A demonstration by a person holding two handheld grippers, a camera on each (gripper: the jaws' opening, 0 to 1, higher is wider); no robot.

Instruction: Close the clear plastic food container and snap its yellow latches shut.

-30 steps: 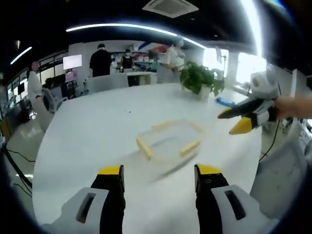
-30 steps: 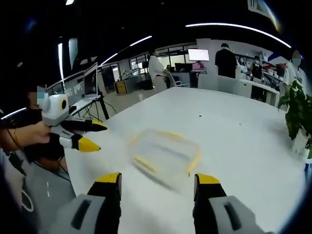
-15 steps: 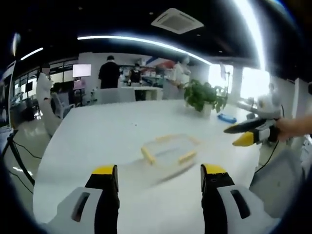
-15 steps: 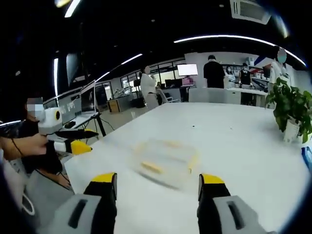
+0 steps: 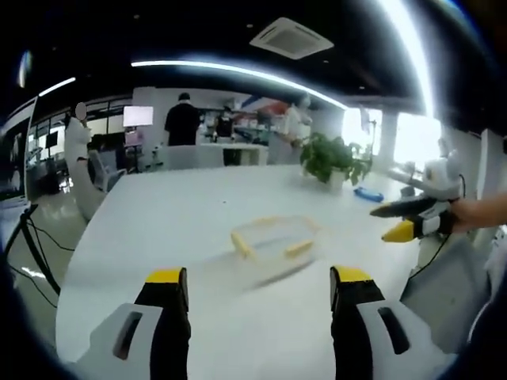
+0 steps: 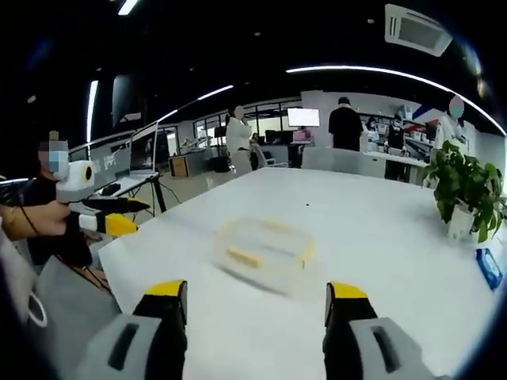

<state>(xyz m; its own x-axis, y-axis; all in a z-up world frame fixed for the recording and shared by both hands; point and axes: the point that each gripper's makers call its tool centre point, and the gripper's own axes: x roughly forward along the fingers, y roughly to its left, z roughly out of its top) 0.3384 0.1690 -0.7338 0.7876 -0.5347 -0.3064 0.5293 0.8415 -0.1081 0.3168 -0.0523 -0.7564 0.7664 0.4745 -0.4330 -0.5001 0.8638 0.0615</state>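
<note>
The clear rectangular plastic food container [image 5: 272, 240] with yellow latches [image 5: 299, 248] sits on the wide white worktop [image 5: 158, 237], lid on, out toward the worktop's middle. The left tongs [image 5: 257, 289] hang well short of the container, black yellow-tipped jaws wide apart and holding nothing. The right tongs [image 6: 257, 297] hang likewise on the container's near side, jaws spread and empty, touching nothing. A green potted plant [image 6: 463, 190] stands beyond the container near the worktop's far edge.

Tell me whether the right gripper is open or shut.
Open. In the right gripper view, the right gripper has its yellow-tipped jaws wide apart with nothing between them; the container sits beyond on the table.
</note>
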